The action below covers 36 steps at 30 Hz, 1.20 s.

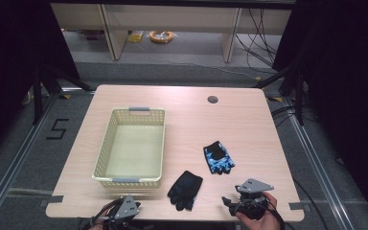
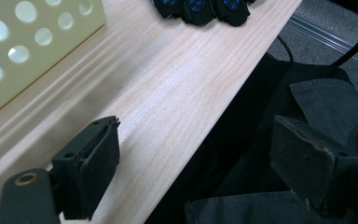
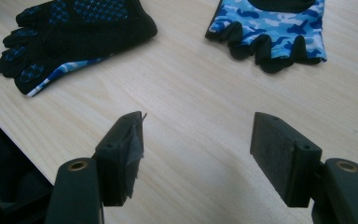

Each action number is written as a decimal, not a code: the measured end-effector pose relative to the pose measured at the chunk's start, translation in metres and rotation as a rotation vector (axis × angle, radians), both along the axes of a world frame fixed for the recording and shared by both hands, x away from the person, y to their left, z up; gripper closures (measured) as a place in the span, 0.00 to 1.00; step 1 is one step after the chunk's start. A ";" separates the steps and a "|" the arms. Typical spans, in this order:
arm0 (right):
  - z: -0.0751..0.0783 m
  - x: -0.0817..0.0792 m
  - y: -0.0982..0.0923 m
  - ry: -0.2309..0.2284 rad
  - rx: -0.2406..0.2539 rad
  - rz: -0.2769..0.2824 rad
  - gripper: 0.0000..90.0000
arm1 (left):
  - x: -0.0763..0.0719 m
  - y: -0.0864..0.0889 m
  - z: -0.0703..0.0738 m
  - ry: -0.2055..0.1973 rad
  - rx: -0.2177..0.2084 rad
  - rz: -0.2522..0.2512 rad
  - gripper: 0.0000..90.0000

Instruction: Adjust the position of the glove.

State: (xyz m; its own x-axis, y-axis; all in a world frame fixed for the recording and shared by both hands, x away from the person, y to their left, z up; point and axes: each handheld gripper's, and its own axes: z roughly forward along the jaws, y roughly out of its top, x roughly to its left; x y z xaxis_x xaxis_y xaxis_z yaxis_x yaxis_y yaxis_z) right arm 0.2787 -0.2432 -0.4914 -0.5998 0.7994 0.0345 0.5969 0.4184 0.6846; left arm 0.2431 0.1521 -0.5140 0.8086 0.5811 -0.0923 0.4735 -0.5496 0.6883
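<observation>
A black fingerless glove (image 1: 185,189) with blue dots lies near the table's front edge; its fingertips (image 2: 200,7) show at the top of the left gripper view. A blue camouflage glove (image 1: 218,157) lies behind it to the right. The right gripper view has the black glove (image 3: 74,32) at upper left and the camouflage glove (image 3: 275,28) at upper right. My left gripper (image 1: 124,201) (image 2: 200,158) hangs open over the front table edge, nothing between its jaws. My right gripper (image 1: 242,194) (image 3: 203,151) stands open above bare wood, short of both gloves.
A cream perforated basket (image 1: 104,143) (image 2: 28,46) stands empty on the left half of the wooden table (image 1: 187,120). A round cable hole (image 1: 212,99) sits at the back right. Dark clothing (image 2: 307,93) lies below the table edge.
</observation>
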 end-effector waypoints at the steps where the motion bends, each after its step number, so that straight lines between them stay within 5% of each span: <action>1: 0.000 0.000 0.000 -0.004 0.001 0.002 0.40 | 0.001 0.001 0.000 -0.006 0.014 -0.005 0.18; 16: 0.002 -0.001 0.002 0.011 -0.008 -0.006 0.40 | 0.000 0.000 0.000 -0.008 0.012 -0.002 0.18; 20: 0.001 0.001 0.002 -0.017 -0.017 0.027 0.40 | 0.001 0.001 0.001 -0.025 0.022 -0.020 0.18; 25: 0.004 0.002 0.008 -0.009 0.012 0.015 0.40 | 0.001 -0.004 0.002 -0.034 -0.018 0.006 0.18; 27: 0.006 0.005 0.010 -0.029 0.015 0.036 0.41 | 0.003 -0.007 0.003 -0.059 -0.020 -0.012 0.18; 30: 0.011 0.011 0.015 -0.074 0.009 0.070 0.45 | 0.005 -0.013 0.005 -0.043 -0.048 -0.008 0.22; 31: 0.014 0.010 0.019 -0.048 0.014 0.063 0.47 | 0.006 -0.015 0.006 -0.056 -0.058 -0.019 0.23; 32: 0.015 0.013 0.020 -0.084 0.002 0.087 0.49 | 0.005 -0.018 0.006 -0.051 -0.098 0.002 0.25; 36: 0.019 0.022 0.030 -0.102 0.002 0.120 0.52 | 0.012 -0.022 0.009 -0.078 -0.067 -0.013 0.32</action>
State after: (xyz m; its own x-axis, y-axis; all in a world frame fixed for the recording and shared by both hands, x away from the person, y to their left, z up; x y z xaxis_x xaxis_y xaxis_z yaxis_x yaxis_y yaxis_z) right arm 0.3004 -0.2133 -0.4720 -0.6912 0.7221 -0.0304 0.4702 0.4812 0.7398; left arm 0.2555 0.1304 -0.5047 0.8221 0.5654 -0.0670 0.4102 -0.5065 0.7584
